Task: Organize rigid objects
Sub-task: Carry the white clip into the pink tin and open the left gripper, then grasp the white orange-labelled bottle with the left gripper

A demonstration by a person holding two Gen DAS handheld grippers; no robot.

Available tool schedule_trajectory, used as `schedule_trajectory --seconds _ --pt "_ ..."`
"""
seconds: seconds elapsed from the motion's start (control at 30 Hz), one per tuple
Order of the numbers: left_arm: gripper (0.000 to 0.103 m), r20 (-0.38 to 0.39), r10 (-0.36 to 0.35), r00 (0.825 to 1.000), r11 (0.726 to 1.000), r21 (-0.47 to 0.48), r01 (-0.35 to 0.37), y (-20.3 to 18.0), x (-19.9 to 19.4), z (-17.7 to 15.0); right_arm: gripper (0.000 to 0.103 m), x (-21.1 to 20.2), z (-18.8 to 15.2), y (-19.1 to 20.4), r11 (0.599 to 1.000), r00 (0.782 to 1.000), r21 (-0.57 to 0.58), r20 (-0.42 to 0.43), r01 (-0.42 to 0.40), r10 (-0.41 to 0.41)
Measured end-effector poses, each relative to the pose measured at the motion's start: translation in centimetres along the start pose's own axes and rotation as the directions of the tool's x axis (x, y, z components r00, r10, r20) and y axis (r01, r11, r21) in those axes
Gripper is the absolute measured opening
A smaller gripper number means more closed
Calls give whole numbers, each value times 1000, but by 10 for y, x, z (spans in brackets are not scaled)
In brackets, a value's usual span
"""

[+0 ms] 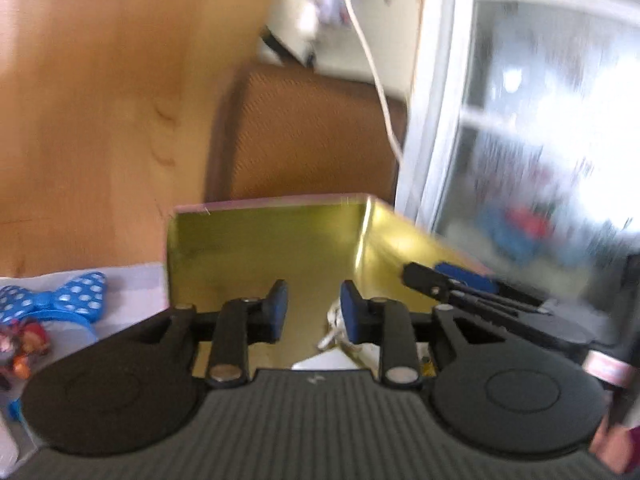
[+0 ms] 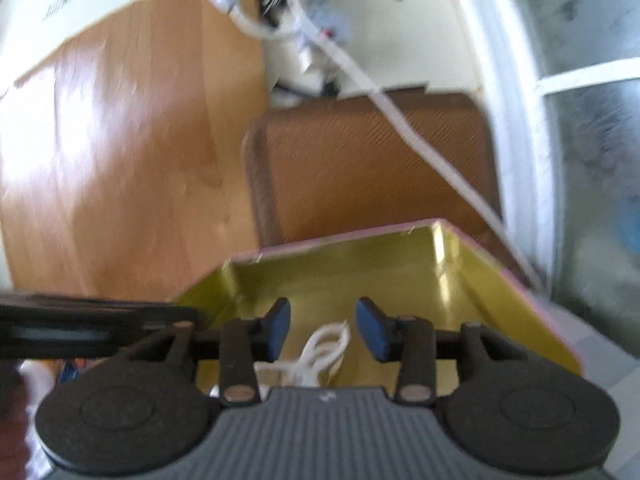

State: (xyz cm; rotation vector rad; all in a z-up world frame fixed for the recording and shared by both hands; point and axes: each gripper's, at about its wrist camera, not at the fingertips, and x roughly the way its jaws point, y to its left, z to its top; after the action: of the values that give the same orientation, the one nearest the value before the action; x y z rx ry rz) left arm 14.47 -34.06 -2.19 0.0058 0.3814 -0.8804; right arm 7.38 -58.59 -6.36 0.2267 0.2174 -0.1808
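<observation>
Gold-lined box (image 1: 264, 248), pink rim, open top: stands directly ahead of both claws, next to a brown woven-textured case (image 1: 304, 136).

Left claw (image 1: 313, 312): blue pads parted, nothing between them, poised over the box interior. Right claw (image 2: 323, 326): likewise spread and empty, over the same box; seen from the left wrist it reaches in at the box's right wall (image 1: 452, 280).

Contents: white coiled cord (image 2: 322, 350) on the box floor, below the right claw (both views blurred).

Beside the box, left: blue polka-dot bow headband (image 1: 68, 300) and a small red figurine (image 1: 24, 344), lying on pale cloth.
</observation>
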Motion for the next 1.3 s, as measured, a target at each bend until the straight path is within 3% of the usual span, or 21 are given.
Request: schedule_trajectory --seconds 0.17,0.3,0.43,0.53,0.6,0.7,0.8,0.87,0.9,0.97,1.03,1.13,1.17,1.23,1.3 --pt "43 69 20 997 997 -75 -14 28 -39 -23 43 -9 3 -11 996 993 63 94 67 -72" --pt "43 27 76 997 988 -134 -72 46 -46 -38 49 -23 0 -15 995 990 84 120 57 -67" --pt "43 -43 100 994 984 -142 -105 51 -63 -34 49 -19 -2 -17 988 984 87 115 127 -136" --pt "43 4 114 994 988 -105 -113 54 -97 -48 49 -18 -1 -20 984 979 99 120 151 -163" --pt "43 34 192 981 970 -155 -185 65 -126 -65 49 -25 -1 -20 984 974 105 161 147 -162" --pt "43 -33 294 955 911 -292 -290 95 -167 -82 48 -48 5 3 984 957 62 232 165 -175" --pt "43 -63 402 914 878 -257 -404 120 -198 -82 49 -76 11 55 999 969 -30 241 -43 49" --pt "43 -95 454 886 849 -257 -462 137 -213 -79 52 -74 12 102 968 960 -100 145 -228 241" --pt "43 -97 467 879 835 -279 -474 144 -221 -78 54 -63 12 134 924 930 -134 28 -359 366" --pt "46 -94 482 871 808 -338 -483 160 -236 -80 55 -38 3 188 854 869 -170 -153 -492 470" --pt "46 -103 494 864 793 -355 -495 168 -244 -82 57 -4 -10 233 826 830 -167 -274 -539 487" --pt "48 -108 520 847 781 -342 -523 175 -259 -88 58 54 -32 278 822 781 -146 -437 -551 446" --pt "49 -112 531 840 777 -331 -536 177 -264 -89 62 66 -37 286 822 774 -145 -457 -551 438" --pt "51 -124 551 825 767 -314 -559 181 -269 -88 54 87 -50 299 831 794 -212 -485 -514 368" --pt "54 -134 555 821 765 -304 -567 185 -272 -85 53 98 -58 300 832 771 -195 -527 -519 357"
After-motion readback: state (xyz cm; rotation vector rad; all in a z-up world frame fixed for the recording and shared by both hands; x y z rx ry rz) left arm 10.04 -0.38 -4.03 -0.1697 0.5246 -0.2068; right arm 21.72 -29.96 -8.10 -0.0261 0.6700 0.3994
